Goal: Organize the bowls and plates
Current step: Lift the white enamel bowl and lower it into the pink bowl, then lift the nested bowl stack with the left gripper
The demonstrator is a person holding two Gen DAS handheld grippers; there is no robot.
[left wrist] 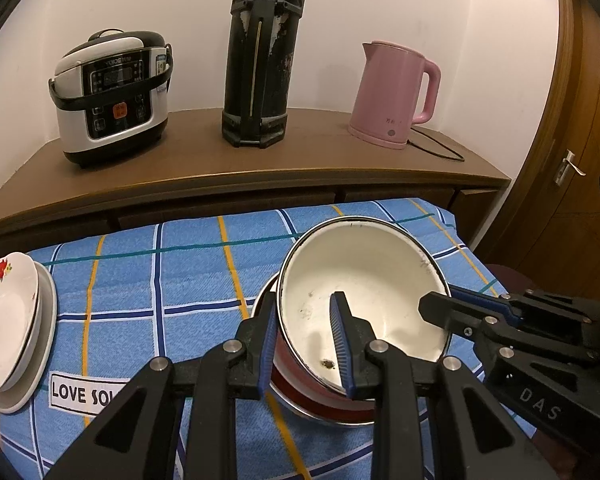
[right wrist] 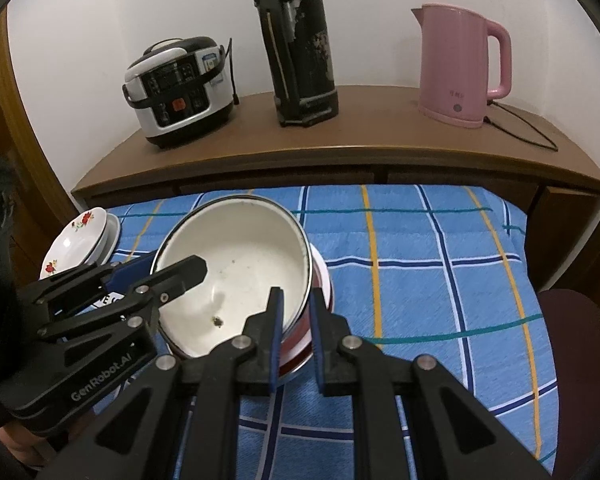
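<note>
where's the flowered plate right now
In the left wrist view the flowered plate sits at the cloth's left edge, stacked on another plate, left of the bowl.

I can't see the flowered plate (left wrist: 4,320) whole; the frame cuts it. The bowl (left wrist: 364,292) hides what sits beneath.

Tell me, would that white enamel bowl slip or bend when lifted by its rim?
The white enamel bowl looks like rigid coated metal, so it likely won't bend. Its glossy rim may slip, though both the left gripper and right gripper straddle it.

Tilted white enamel bowl (left wrist: 364,280) atop another; flowered plates (left wrist: 8,320) stacked left.
</note>
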